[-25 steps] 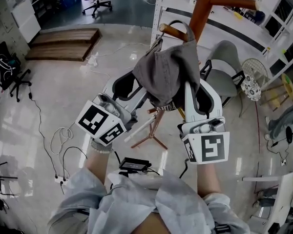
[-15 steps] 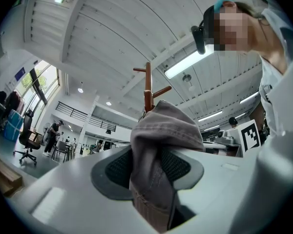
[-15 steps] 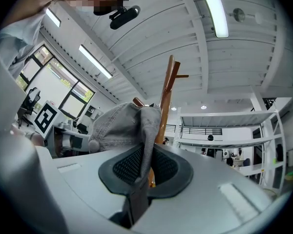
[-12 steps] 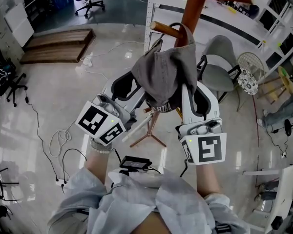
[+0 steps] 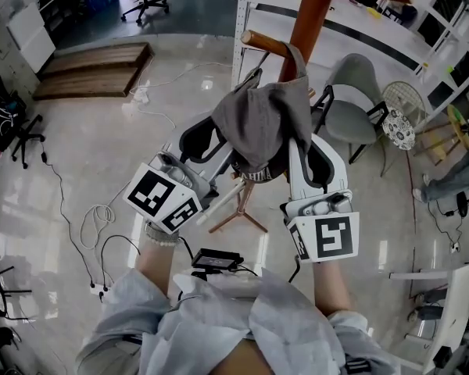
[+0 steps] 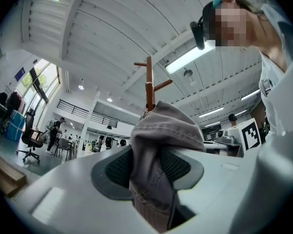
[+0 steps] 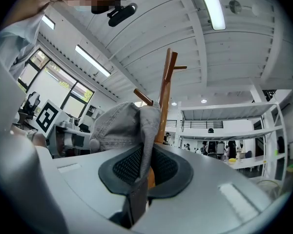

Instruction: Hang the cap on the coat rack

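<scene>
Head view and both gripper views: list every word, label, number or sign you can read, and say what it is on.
Dark band under the cap: pale lettering, too blurred to read.
Left marker cube and right marker cube: black-and-white square patterns, no words.
Nothing else is legible.

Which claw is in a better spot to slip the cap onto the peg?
Probably the right claw. The cap edge it pinches runs straight up to the peg on the rack. The left claw only grips a bunched side of the cap.
</scene>
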Tool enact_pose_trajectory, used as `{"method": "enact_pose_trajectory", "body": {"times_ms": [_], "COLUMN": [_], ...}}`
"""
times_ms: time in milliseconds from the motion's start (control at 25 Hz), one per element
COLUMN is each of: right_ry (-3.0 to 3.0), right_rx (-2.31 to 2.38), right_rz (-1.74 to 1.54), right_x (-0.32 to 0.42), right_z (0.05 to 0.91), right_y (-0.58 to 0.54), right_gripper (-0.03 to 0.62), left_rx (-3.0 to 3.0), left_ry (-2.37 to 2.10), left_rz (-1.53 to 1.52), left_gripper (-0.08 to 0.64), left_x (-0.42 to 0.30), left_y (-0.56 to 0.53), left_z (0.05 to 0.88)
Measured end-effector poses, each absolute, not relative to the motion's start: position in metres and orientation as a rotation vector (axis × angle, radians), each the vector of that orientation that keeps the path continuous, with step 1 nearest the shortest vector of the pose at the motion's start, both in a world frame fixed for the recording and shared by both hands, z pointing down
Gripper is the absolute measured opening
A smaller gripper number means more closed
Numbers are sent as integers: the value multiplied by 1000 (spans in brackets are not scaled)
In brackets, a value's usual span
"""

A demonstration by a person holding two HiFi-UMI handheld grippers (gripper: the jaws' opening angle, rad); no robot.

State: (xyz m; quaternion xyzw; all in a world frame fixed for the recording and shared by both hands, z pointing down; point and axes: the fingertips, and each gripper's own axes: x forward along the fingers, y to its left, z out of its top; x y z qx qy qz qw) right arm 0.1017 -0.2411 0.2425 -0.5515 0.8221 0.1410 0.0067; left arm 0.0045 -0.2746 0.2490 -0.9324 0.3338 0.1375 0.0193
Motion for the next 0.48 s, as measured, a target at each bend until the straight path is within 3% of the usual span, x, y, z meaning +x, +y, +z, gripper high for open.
{"method": "enact_pose_trajectory", "body": {"times_ms": [480], "right_ry": [2579], "right_rx": [-1711], "right_rz": [410], "right_x": [100], "right_z": [250], "right_y": [-247], "right_gripper": [41], "left_rx": [-2912], "left_ry": [1058], "left_rz": [450], "left_gripper": [172], "left_x": [4], "left_y": [-282], "left_z": [256]}}
